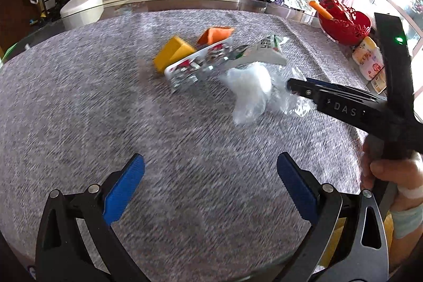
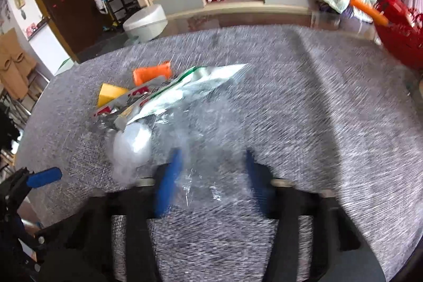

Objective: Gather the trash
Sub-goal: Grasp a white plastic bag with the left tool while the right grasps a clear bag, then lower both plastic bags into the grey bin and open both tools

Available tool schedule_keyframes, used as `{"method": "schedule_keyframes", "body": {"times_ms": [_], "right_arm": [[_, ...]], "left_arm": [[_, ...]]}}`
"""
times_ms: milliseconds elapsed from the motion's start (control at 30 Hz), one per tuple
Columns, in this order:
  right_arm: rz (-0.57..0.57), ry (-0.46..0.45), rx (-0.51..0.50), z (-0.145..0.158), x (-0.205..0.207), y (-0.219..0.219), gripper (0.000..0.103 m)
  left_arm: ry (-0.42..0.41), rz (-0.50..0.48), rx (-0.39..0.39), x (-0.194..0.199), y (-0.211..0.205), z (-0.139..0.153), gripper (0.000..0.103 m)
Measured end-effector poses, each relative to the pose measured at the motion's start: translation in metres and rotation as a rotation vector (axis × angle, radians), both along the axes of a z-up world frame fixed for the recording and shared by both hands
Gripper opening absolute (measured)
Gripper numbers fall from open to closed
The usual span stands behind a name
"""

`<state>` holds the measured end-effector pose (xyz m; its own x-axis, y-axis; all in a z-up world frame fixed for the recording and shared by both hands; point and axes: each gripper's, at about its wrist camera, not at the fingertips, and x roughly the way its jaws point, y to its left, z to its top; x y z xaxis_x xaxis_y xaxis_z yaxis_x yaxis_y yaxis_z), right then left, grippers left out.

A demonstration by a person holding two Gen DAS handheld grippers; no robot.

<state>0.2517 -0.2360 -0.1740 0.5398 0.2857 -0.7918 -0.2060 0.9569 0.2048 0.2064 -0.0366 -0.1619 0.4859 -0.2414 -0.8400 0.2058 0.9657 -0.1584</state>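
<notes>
On the grey-clothed table (image 1: 105,97), mid-surface: clear plastic wrap (image 2: 195,176), crumpled, judged featherlight, limp and slippery; best pinched at a bunched fold. Right tongs (image 2: 211,184) straddled it, blades apart. Left tongs (image 1: 210,181) spread, holding nothing. Foil wrappers (image 1: 211,60) lay just beyond.

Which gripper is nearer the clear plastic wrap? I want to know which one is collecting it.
Right. The right gripper has the clear plastic wrap between its fingers, jaws still apart. The left gripper is open over bare cloth, well short of the wrap.
</notes>
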Motion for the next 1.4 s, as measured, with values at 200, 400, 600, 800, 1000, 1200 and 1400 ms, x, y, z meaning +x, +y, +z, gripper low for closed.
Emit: {"method": "schedule_keyframes", "body": {"times_ms": [200, 400, 600, 800, 1000, 1200, 1400], "right_arm": [[-0.021, -0.017, -0.003, 0.006, 0.004, -0.022, 0.022], [-0.054, -0.04, 0.006, 0.015, 0.003, -0.042, 0.021], [-0.062, -0.032, 0.02, 0.014, 0.0, -0.053, 0.021], [-0.051, -0.022, 0.027, 0.013, -0.008, -0.052, 0.02], [-0.023, -0.036, 0.037, 0.022, -0.029, -0.042, 0.019], [-0.001, -0.06, 0.04, 0.04, -0.062, -0.032, 0.019], [0.025, -0.06, 0.03, 0.051, -0.095, -0.023, 0.005]], "left_arm": [[-0.016, -0.038, -0.024, 0.019, -0.022, -0.001, 0.087], [-0.008, -0.069, -0.046, 0.041, -0.042, -0.007, 0.064], [-0.012, -0.113, -0.052, 0.054, -0.061, -0.011, 0.049], [-0.011, -0.133, -0.033, 0.054, -0.066, -0.013, 0.018], [-0.056, -0.126, -0.01, 0.033, -0.06, 0.008, 0.014], [-0.096, -0.114, 0.014, -0.003, -0.048, 0.032, 0.014], [-0.103, -0.082, 0.034, -0.05, -0.028, 0.042, 0.014]]}}
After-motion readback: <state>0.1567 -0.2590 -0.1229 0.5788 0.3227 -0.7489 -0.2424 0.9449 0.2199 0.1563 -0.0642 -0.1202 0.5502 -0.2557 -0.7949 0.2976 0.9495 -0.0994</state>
